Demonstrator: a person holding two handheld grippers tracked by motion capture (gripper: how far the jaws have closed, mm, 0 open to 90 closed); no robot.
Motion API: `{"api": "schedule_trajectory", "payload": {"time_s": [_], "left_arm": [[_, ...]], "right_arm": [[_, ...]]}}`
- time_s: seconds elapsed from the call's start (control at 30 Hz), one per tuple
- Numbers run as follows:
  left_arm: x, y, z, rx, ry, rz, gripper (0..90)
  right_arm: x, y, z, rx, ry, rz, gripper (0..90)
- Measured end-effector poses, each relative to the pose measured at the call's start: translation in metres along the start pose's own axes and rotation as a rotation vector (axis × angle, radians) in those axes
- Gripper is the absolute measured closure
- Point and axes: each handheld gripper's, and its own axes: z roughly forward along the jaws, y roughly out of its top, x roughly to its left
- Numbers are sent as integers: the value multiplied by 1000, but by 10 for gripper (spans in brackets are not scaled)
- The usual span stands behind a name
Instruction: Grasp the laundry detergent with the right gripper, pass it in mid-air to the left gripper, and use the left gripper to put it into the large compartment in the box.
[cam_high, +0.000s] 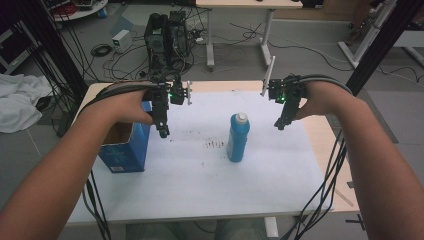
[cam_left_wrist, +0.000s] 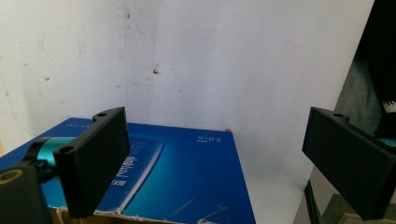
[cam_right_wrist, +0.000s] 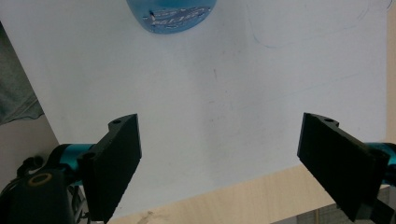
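Forearms low; bottle (cam_high: 238, 137) stands free between tools, box (cam_high: 125, 148) at left edge.

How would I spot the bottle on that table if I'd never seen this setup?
Find the white-topped table. Near its middle, between the left gripper and the right gripper, the bottle stands upright. It is blue with a white cap, tall and round, unlike the squat open blue box at the left edge.

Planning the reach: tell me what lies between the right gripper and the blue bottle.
Nothing: in the high view, bare white table sheet separates the right gripper from the blue bottle.
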Motion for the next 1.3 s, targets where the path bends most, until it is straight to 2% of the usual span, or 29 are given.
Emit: {"api": "schedule_trajectory", "payload": {"time_s": [0.13, 0.17, 0.23, 0.27, 0.3, 0.33, 0.37, 0.4, 0.43, 0.47, 0.5, 0.57, 0.63, 0.7, 0.77, 0.8, 0.83, 0.87, 0.9, 0.97, 1.0, 1.03, 1.07, 1.1, 1.13, 1.2, 1.23, 1.27, 1.3], "left_arm": [[-1, 0, 1, -4, -2, -2, 74], [-1, 0, 0, -7, -5, 7, 74], [-1, -1, 1, -10, -3, -3, 74], [-1, -1, 1, -10, -3, -3, 74], [-1, -3, 1, -12, 0, -5, 74], [-1, -3, 1, -12, 0, -5, 74], [-1, -3, 0, -12, 0, -8, 74], [-1, -4, -1, -18, 0, -11, 74], [0, -5, -2, -14, 2, -7, 74], [0, -5, -2, -14, 2, -7, 74], [1, -6, -2, -10, 4, -12, 74], [2, -7, 0, -10, -2, -30, 74], [1, -7, 0, -12, -1, -30, 74], [0, -7, 0, -18, 4, -23, 74], [-3, -9, 1, -27, 3, -13, 74], [-3, -9, 1, -27, 3, -13, 74], [-4, -9, 1, -29, 4, -14, 74], [-4, -10, 1, -30, 5, -11, 74], [-4, -12, 2, -37, 4, -12, 74], [-4, -13, 3, -38, 5, -11, 74], [-4, -15, 4, -34, 14, -12, 74], [-4, -15, 4, -34, 14, -12, 74], [-2, -17, 5, -30, 12, -17, 74], [-2, -17, 5, -30, 12, -17, 74], [-2, -18, 6, -35, 7, -18, 74], [0, -22, 7, -45, 7, -19, 74], [0, -22, 7, -45, 7, -19, 74], [-1, -23, 9, -46, 12, -21, 74], [-1, -23, 9, -46, 12, -21, 74]], "right_arm": [[1, -1, 1, -8, 5, 5, 127], [1, -1, 2, -27, 10, 2, 127], [1, -3, 2, -60, 25, 0, 127], [1, -3, 2, -60, 25, 0, 127], [0, -4, 2, -132, 44, 20, 127], [0, -4, 2, -132, 44, 20, 127], [-1, -5, 1, -191, 46, 29, 127], [-1, -5, 1, -191, 46, 29, 127], [-1, -6, 2, -267, 52, 25, 127], [-1, -6, 2, -267, 52, 25, 127], [0, -7, 5, -318, 28, 29, 127], [1, -8, 8, -372, 25, 39, 127], [3, -10, 10, -426, 21, 79, 127], [4, -13, 12, -512, 9, 123, 127], [7, -17, 15, -578, -13, 191, 127], [7, -17, 15, -578, -13, 191, 127], [9, -23, 20, -641, -56, 247, 127], [9, -23, 20, -641, -56, 247, 127], [13, -29, 26, -683, -111, 315, 127], [19, -37, 31, -715, -152, 379, 127], [23, -39, 34, -707, -194, 414, 127], [23, -39, 34, -707, -194, 414, 127], [34, -44, 41, -746, -220, 447, 127], [34, -44, 41, -746, -220, 447, 127], [47, -48, 47, -765, -253, 479, 127], [59, -51, 55, -804, -257, 511, 127], [59, -51, 55, -804, -257, 511, 127], [68, -54, 66, -826, -269, 516, 127], [68, -54, 66, -826, -269, 516, 127]]}}
